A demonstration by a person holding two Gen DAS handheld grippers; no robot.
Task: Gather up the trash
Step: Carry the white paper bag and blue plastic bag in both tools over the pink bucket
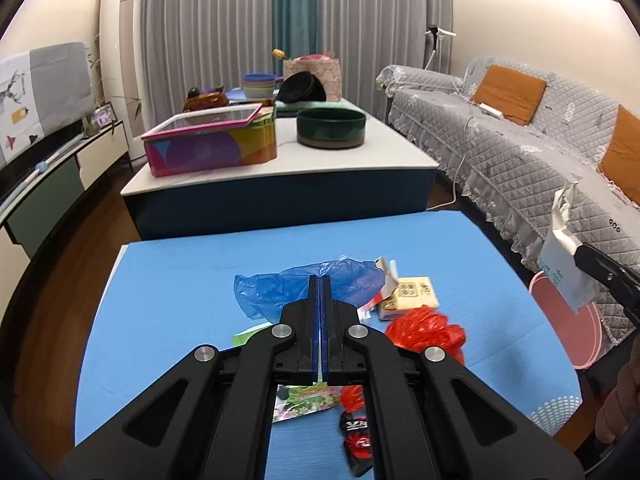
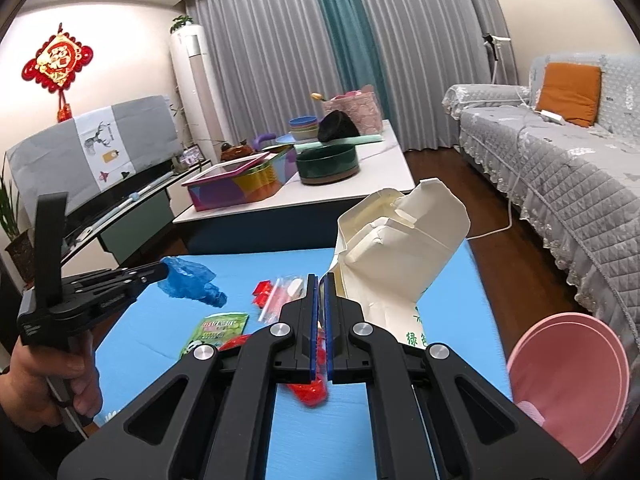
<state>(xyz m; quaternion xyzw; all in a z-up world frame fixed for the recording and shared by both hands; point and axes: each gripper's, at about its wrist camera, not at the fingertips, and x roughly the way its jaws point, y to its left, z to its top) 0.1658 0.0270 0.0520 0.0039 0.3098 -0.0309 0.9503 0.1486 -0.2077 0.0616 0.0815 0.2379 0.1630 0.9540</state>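
Note:
My left gripper [image 1: 320,278] is shut on a crumpled blue plastic bag [image 1: 264,292] and holds it just above the blue table [image 1: 160,280]; it also shows in the right wrist view [image 2: 160,270] with the bag [image 2: 192,280]. My right gripper [image 2: 320,278] is shut on a crushed white paper carton [image 2: 396,248], raised beside the table's right edge; the carton also shows in the left wrist view [image 1: 564,264]. A pink bin [image 2: 568,380] stands on the floor at the right. Loose trash lies on the table: a red plastic bag [image 1: 428,330], a yellow packet [image 1: 412,294], a green wrapper [image 2: 220,326].
A white coffee table [image 1: 360,156] behind holds a colourful tin box [image 1: 212,144] and a dark green bowl [image 1: 331,128]. A grey covered sofa [image 1: 520,148] runs along the right. A TV stand [image 1: 44,184] is at the left. A black and red wrapper [image 1: 358,444] lies near the table's front.

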